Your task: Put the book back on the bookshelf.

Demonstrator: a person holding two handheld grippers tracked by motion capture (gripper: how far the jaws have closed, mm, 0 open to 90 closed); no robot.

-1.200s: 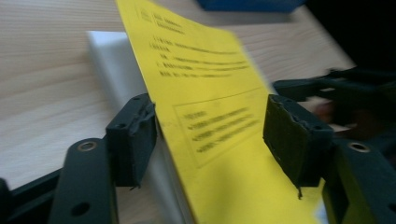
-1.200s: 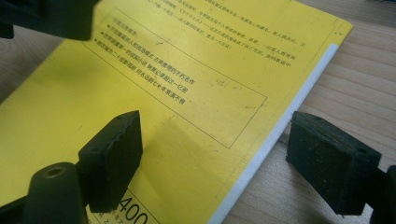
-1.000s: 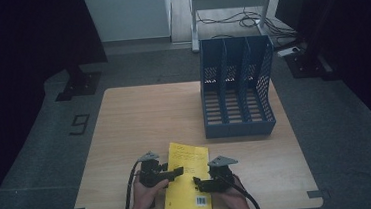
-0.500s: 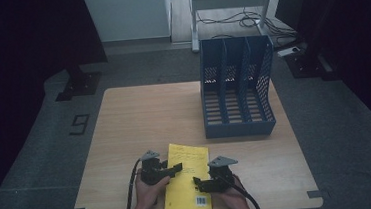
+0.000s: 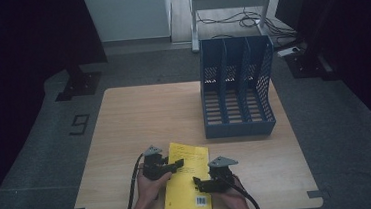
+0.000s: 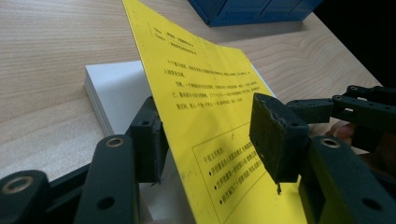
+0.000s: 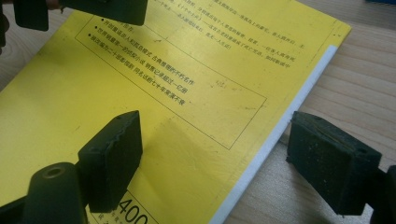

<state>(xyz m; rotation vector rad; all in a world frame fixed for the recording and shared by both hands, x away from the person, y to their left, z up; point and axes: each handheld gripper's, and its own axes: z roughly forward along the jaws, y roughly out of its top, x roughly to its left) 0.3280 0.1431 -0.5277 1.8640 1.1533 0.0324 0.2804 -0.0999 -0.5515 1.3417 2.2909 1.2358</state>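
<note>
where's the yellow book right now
In the high view the yellow book lies at the table's near edge, between the two tongs, in front of the blue file rack.

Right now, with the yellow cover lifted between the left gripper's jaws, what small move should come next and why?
Probably finish closing the left gripper on the yellow cover. Its jaws have just been closing, and the lifted cover stands between the pads, with a gap on the far side. The white pages lie flat beneath. The right gripper straddles the book's edge, open.
</note>
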